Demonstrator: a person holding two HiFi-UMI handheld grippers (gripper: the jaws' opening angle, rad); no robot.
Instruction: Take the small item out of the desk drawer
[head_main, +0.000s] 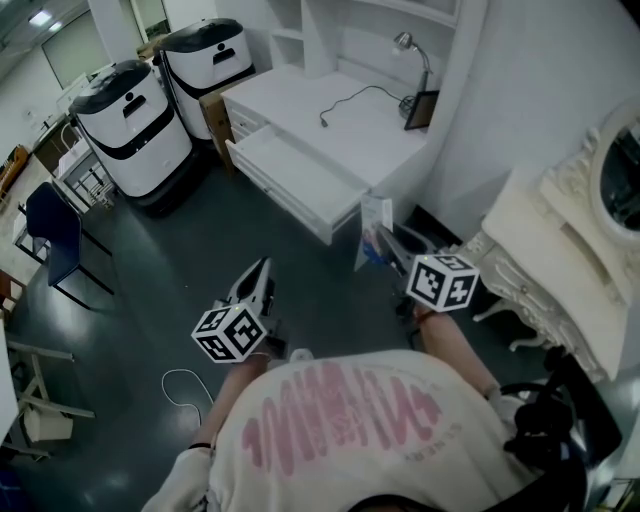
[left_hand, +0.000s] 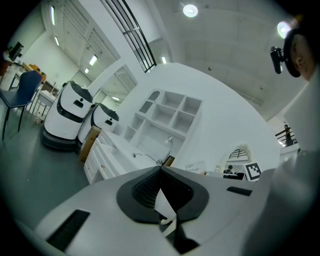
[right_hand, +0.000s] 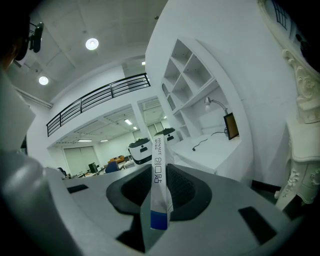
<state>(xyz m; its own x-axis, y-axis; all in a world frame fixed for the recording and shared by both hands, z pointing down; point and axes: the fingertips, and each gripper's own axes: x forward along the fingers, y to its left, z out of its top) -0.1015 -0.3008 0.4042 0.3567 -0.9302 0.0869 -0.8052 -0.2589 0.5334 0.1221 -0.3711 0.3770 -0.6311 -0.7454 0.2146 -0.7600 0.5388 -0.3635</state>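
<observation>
The white desk (head_main: 345, 125) stands ahead with its drawer (head_main: 300, 172) pulled out; the inside looks bare. My right gripper (head_main: 383, 240) is shut on a narrow white sachet with a blue end (head_main: 374, 222), held upright in the air in front of the desk. In the right gripper view the sachet (right_hand: 159, 175) stands pinched between the dark pads of the right gripper (right_hand: 160, 172). My left gripper (head_main: 262, 270) hangs lower left over the floor. In the left gripper view the jaws of the left gripper (left_hand: 160, 169) meet at the tip, and I see nothing held.
Two white-and-black machines (head_main: 135, 125) (head_main: 208, 58) stand left of the desk. A lamp (head_main: 408, 48), a small frame (head_main: 422, 108) and a cable (head_main: 350, 100) lie on the desktop. An ornate white dresser (head_main: 560, 265) is at right, a blue chair (head_main: 55, 232) at left.
</observation>
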